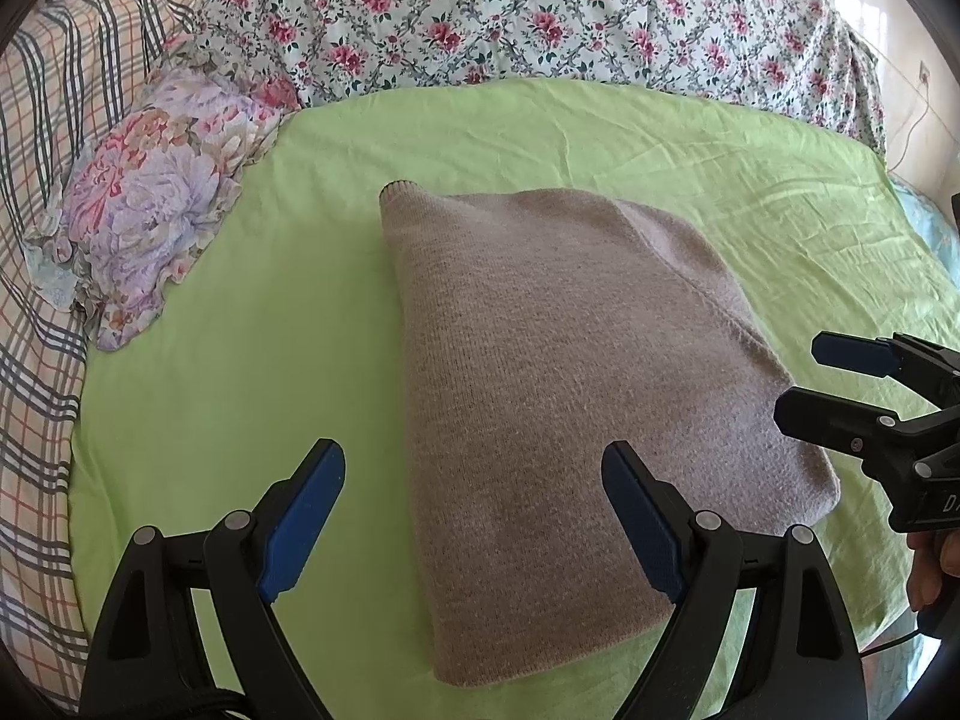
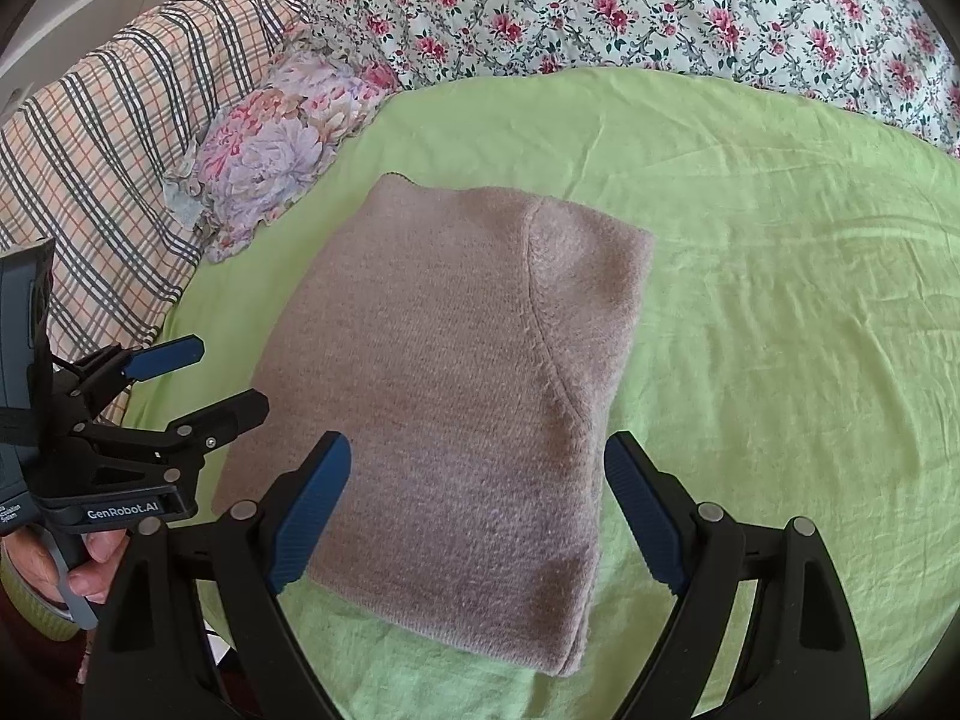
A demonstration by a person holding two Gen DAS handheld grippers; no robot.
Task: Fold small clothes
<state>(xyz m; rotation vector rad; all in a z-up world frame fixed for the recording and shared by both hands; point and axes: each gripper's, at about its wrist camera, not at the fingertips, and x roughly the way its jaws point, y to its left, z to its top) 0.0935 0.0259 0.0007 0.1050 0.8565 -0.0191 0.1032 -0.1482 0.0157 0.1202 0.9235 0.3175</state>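
Observation:
A beige knit sweater (image 1: 558,384) lies folded into a flat rectangle on the green sheet (image 1: 240,360); it also shows in the right wrist view (image 2: 444,396). My left gripper (image 1: 474,480) is open and empty, above the sweater's near left edge. It shows from the side in the right wrist view (image 2: 234,378), left of the sweater. My right gripper (image 2: 477,474) is open and empty, over the sweater's near end. It shows at the right of the left wrist view (image 1: 798,378), beside the sweater's right edge.
A small floral pillow (image 1: 150,204) lies at the sheet's left. A plaid blanket (image 1: 36,192) runs along the left side. A floral quilt (image 1: 540,12) is bunched behind the sheet. The sheet (image 2: 780,330) stretches right of the sweater.

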